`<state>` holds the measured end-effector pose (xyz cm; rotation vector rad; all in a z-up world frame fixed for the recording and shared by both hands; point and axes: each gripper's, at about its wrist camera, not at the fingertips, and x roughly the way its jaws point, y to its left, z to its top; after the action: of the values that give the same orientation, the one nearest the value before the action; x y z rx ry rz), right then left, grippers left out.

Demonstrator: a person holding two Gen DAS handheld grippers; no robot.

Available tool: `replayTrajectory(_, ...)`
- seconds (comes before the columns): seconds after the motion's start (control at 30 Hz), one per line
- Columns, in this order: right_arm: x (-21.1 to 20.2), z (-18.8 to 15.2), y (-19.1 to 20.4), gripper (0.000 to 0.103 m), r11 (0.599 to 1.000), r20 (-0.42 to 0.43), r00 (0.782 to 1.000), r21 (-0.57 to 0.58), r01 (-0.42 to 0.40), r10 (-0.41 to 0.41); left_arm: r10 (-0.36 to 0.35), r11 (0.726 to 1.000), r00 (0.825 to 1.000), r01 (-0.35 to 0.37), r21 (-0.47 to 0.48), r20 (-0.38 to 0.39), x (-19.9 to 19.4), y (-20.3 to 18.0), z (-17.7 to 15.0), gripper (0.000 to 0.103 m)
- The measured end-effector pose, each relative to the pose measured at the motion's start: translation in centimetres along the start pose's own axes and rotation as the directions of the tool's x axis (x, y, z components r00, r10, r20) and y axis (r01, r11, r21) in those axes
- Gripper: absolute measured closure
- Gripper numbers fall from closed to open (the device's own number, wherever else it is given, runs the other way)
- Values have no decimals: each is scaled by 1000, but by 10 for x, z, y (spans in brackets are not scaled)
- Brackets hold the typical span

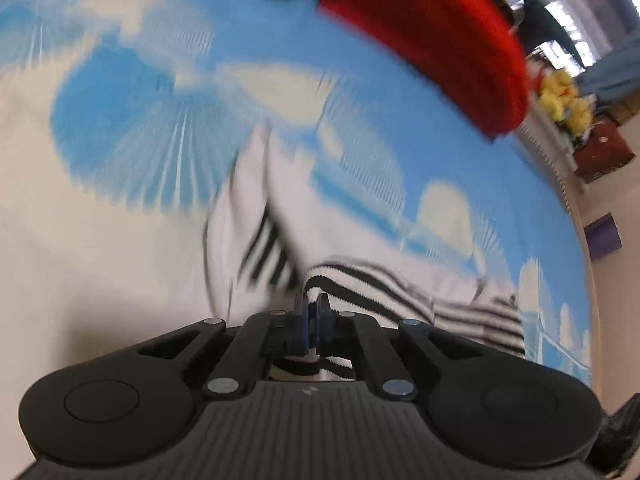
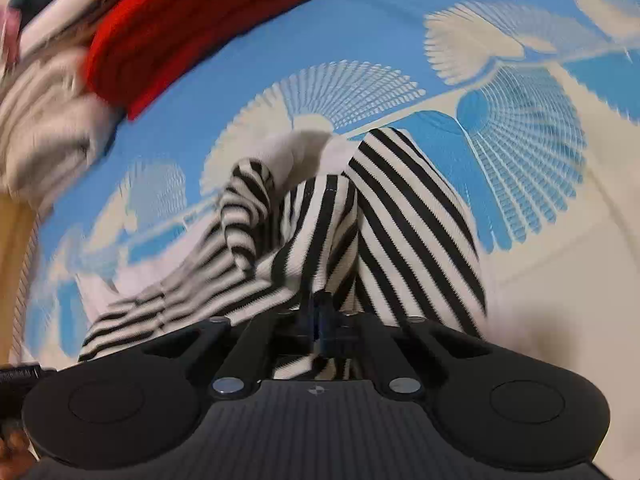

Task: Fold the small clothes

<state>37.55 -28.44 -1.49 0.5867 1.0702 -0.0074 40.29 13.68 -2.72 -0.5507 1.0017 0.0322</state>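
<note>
On the blue-and-cream patterned cloth, both tools, left and right, are clenched on the black-and-white striped garment; a folded red knit lies beyond.

A blue cloth printed with cream fan shapes covers the surface. Beyond its far right edge in the left wrist view, a cluster of yellow plush toys sits near a dark red box, with a purple block nearer on the pale floor.
</note>
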Motion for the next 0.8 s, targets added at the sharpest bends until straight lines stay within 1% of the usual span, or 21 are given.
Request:
replayTrajectory(0.07,-10,1,-10,102,992,23,999,119,-48,46,-7,1000,999,7,9,48,-9,-2,5,100)
replayTrajectory(0.1,-16,1,-11,102,986,36,997,153,-74,69,2,1000,999,-3,10,45,-10,-2,6,100)
replayTrajectory(0.13,-21,0,-13,103,981,49,995,173,-93,86,19,1000,1000,-19,13,21,-6,-1,6,100)
replayTrajectory(0.17,-24,0,-14,103,981,46,996,173,-82,75,45,999,999,-45,15,-17,0,1,5,100)
replayTrajectory(0.23,-19,-3,-21,102,983,-14,1000,181,12,-10,153,988,985,-152,18,-80,13,8,1,100)
replayTrajectory(0.27,-12,-6,-28,102,978,-54,997,198,63,-53,204,979,975,-203,16,-85,16,11,0,99)
replayTrajectory(0.3,-5,-9,-34,102,973,-94,992,207,105,-87,225,974,972,-226,3,-68,13,13,1,99)
replayTrajectory(0.37,2,-11,-38,100,966,-137,980,190,172,-148,169,985,985,-170,-11,-14,0,10,6,99)
replayTrajectory(0.4,-1,-10,-35,96,965,-117,979,183,186,-166,118,993,993,-118,6,19,-7,4,8,99)
replayTrajectory(0.43,-8,-8,-30,86,968,-74,981,165,191,-181,71,997,997,-72,34,37,-11,-2,8,94)
replayTrajectory(0.47,-16,-6,-22,78,973,-19,981,127,195,-194,25,998,999,-27,65,34,-12,-7,6,91)
replayTrajectory(0.5,-23,-5,-14,76,977,37,980,88,192,-196,-21,996,1000,21,86,4,-7,-13,3,87)
replayTrajectory(0.53,-30,-4,-6,74,983,104,978,49,176,-181,-54,994,998,58,93,-42,0,-16,-1,86)
replayTrajectory(0.57,-35,-4,1,72,989,151,978,11,146,-146,-66,993,995,73,93,-80,7,-17,-6,86)
replayTrajectory(0.6,-37,-4,6,70,994,168,981,-20,107,-102,-55,993,992,66,96,-114,17,-17,-11,86)
replayTrajectory(0.63,-35,-4,9,68,997,165,985,-44,58,-50,-14,994,991,29,105,-135,25,-15,-17,86)
replayTrajectory(0.67,-29,-5,9,65,999,138,990,-50,14,-7,49,992,988,-31,118,-145,32,-12,-20,86)
replayTrajectory(0.7,-21,-5,7,64,999,92,996,-42,-16,20,132,985,980,-112,132,-151,38,-7,-21,87)
replayTrajectory(0.73,-9,-6,1,64,1000,36,999,-17,-23,24,187,977,971,-168,132,-148,40,-1,-21,89)
replayTrajectory(0.77,1,-7,-6,64,1000,-7,1000,12,17,-17,213,973,967,-198,117,-138,37,3,-20,89)
replayTrajectory(0.8,8,-9,-13,69,997,-36,996,26,78,-77,218,974,969,-207,97,-119,31,5,-17,89)
